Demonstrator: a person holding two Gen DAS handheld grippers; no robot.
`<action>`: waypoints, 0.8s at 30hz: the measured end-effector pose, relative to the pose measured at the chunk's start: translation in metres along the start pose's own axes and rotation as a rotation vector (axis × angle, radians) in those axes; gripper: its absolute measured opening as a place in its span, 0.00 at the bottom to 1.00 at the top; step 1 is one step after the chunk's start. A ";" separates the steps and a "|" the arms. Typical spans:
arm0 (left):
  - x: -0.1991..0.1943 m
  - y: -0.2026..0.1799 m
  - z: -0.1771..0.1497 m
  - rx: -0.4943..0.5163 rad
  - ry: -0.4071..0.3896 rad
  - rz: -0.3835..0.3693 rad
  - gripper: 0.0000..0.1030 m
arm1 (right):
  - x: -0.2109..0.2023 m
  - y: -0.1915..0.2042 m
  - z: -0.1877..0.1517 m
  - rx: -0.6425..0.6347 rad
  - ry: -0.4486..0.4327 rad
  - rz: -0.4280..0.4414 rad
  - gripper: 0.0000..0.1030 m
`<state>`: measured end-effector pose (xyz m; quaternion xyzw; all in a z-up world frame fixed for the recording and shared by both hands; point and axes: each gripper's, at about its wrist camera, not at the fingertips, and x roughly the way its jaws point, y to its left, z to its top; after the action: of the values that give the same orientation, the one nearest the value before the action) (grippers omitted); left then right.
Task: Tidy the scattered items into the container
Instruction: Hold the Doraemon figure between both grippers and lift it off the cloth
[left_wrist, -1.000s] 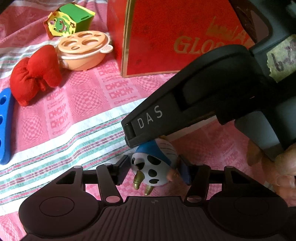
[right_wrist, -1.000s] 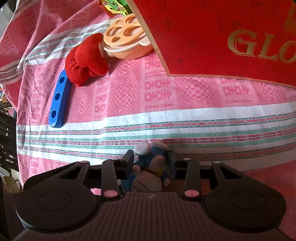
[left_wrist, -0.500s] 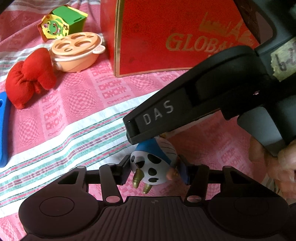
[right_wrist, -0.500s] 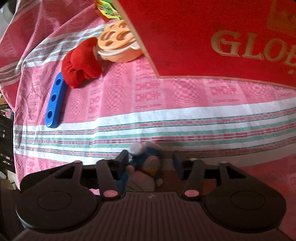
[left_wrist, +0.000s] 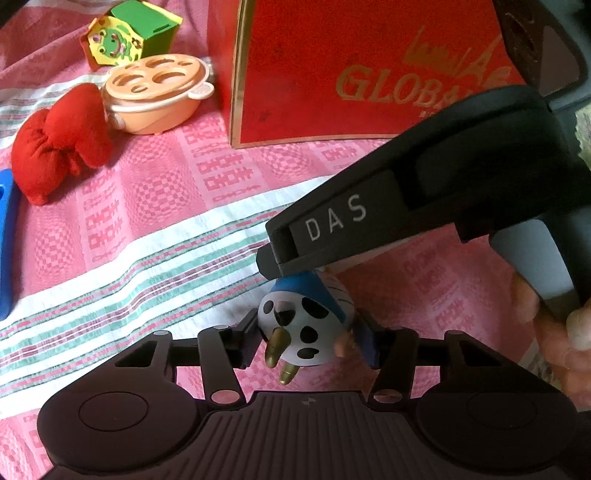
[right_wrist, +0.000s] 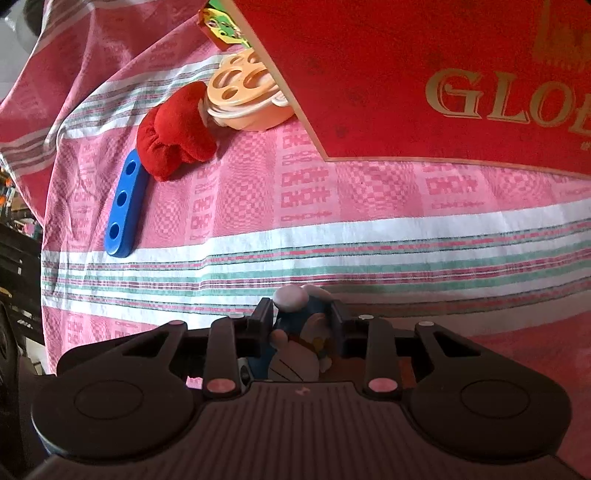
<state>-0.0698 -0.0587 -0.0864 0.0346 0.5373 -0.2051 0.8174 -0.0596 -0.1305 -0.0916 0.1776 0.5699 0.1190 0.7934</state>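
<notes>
A blue and white cat figure is held between both grippers just above the cloth. My left gripper is shut on its lower, round white end. My right gripper is shut on its upper part and reaches in from the right in the left wrist view. The red box marked GLOBAL stands behind; its opening is out of view. A red plush bow, a peach lidded pot, a green frog box and a blue holed bar lie at the left.
A pink checked cloth with white and green stripes covers the table. The red box wall fills the upper right of the right wrist view. The cloth edge drops off at the left.
My right gripper opened half a second ago and has closed on the figure again. The left gripper has kept its hold and both have drifted slightly, with the box shifting in view.
</notes>
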 end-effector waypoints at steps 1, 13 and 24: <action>0.000 -0.001 0.001 -0.002 0.006 0.003 0.53 | 0.000 0.000 0.000 0.000 0.003 0.002 0.36; -0.007 -0.004 0.002 -0.016 0.004 0.007 0.53 | -0.002 -0.001 0.004 0.018 0.011 0.018 0.36; -0.040 -0.018 0.009 0.015 -0.068 0.024 0.51 | -0.037 0.014 0.009 -0.044 -0.065 0.031 0.35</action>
<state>-0.0826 -0.0658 -0.0436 0.0400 0.5071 -0.2004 0.8373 -0.0630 -0.1336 -0.0518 0.1726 0.5383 0.1380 0.8132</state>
